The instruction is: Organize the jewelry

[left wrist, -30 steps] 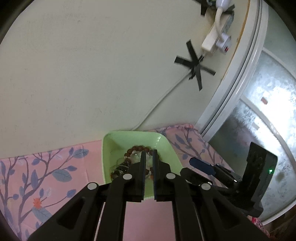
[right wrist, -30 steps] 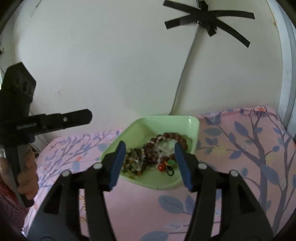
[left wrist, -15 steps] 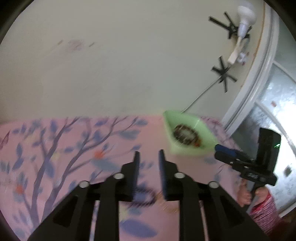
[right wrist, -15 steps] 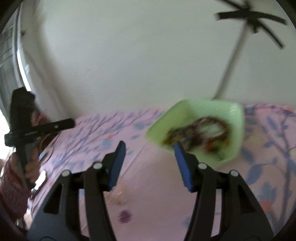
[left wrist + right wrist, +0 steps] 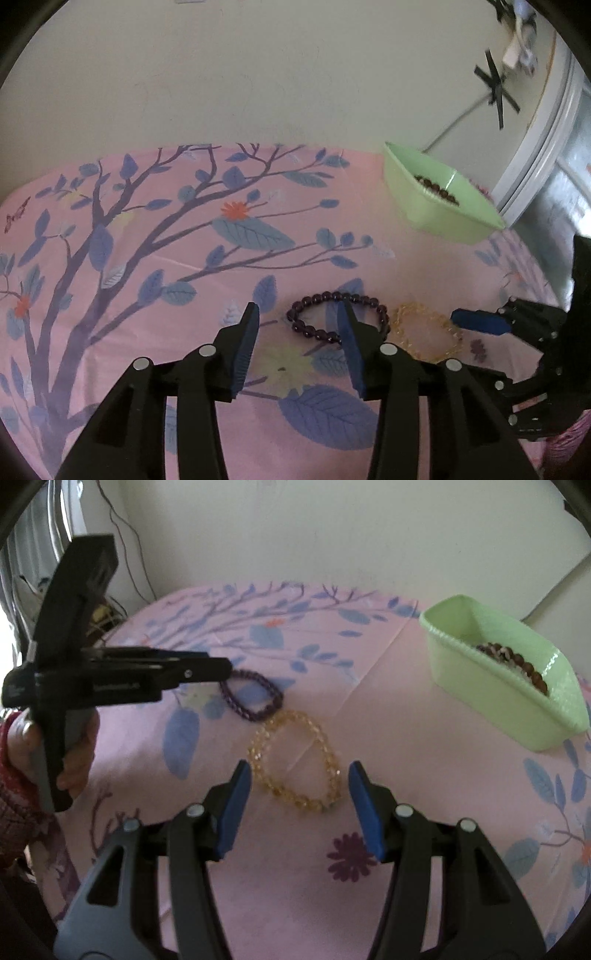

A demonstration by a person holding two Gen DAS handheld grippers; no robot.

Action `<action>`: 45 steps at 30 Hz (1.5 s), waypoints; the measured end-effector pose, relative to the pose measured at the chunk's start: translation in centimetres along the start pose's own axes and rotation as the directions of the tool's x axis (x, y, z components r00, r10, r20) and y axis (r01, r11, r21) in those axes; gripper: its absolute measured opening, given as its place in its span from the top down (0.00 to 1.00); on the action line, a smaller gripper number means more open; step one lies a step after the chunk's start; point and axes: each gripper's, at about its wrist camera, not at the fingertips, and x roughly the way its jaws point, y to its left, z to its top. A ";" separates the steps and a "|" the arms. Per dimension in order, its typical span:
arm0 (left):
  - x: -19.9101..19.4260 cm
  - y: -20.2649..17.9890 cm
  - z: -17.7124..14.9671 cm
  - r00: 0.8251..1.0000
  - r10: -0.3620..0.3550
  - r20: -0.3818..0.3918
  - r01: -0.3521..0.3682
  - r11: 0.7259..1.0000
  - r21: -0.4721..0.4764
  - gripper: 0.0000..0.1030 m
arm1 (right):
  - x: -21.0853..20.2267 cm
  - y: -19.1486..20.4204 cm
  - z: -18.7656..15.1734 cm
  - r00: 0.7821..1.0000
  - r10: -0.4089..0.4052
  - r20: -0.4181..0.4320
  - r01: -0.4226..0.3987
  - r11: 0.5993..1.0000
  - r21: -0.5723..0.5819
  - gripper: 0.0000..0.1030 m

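Step in hand: approach for pickup; two bracelets lie loose on the pink floral cloth (image 5: 155, 258) covering the surface, neither yet held.

Left gripper (image 5: 299, 343): its jaws have just been opening; the fingers stand apart with nothing between them, poised over the near-left part of the purple bead bracelet (image 5: 338, 319). In the right wrist view the left gripper (image 5: 221, 670) overlaps that bracelet's (image 5: 255, 698) far edge; contact cannot be told.

Right gripper (image 5: 299, 805): fingers wide apart, empty, straddling the near arc of the amber bead bracelet (image 5: 295, 762), which lies flat just beside the purple one, the two loops touching or nearly so.

Green plastic tray (image 5: 509, 698) sits well apart to the right, already holding brown beads (image 5: 517, 662).

Judgement: next move calls for each gripper to lower until one finger sits inside its loop, then close on the bead strand and carry to the tray. Risk: dragging the neighbouring bracelet along.
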 end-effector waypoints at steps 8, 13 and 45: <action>0.9 -2.7 -0.6 0.987 0.160 -0.009 -0.157 0.978 0.140 0.51 | 0.3 0.0 0.0 1.000 0.026 -0.004 -0.026 1.000 -0.004 0.37; 0.7 -2.3 -0.6 0.988 0.151 -0.013 -0.148 0.981 0.123 0.49 | 0.4 0.5 -0.1 1.000 -0.014 -0.008 0.014 1.000 -0.022 0.37; 0.8 -2.3 -0.5 0.988 0.153 -0.018 -0.149 0.981 0.127 0.49 | -0.3 1.2 -1.2 0.974 -0.228 -0.014 0.229 0.971 0.074 0.35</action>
